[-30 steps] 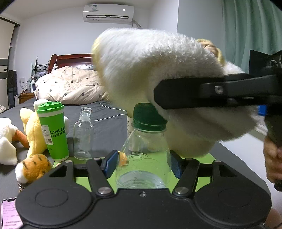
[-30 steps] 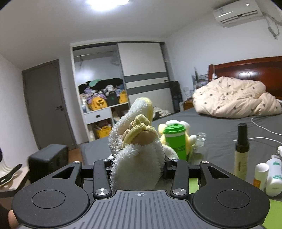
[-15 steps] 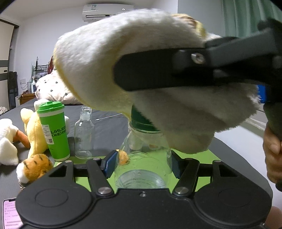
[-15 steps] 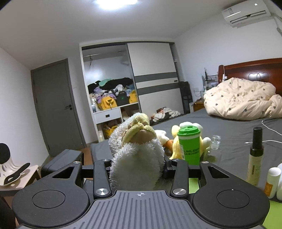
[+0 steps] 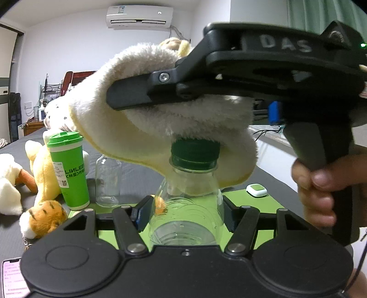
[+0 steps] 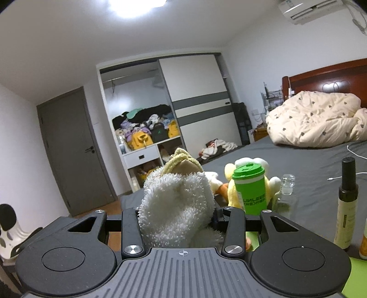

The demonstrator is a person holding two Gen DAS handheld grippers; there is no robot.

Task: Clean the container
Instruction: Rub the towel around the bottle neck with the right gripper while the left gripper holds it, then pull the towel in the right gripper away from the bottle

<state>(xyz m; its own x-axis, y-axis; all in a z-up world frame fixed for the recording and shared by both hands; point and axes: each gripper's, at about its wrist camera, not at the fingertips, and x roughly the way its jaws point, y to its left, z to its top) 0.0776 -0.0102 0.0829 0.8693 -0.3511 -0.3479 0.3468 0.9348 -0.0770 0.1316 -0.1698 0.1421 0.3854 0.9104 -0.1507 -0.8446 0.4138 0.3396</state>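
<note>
With the left hand-held gripper clamping the clear plastic bottle upright on the green mat and the right hand-held gripper pinching a fluffy cloth over its green cap, wiping is underway; next, rub down the bottle's sides.

A home bedroom: bed with rumpled duvet and wooden headboard, open wardrobe stuffed with clothes, wall air conditioner, plush toys.
</note>
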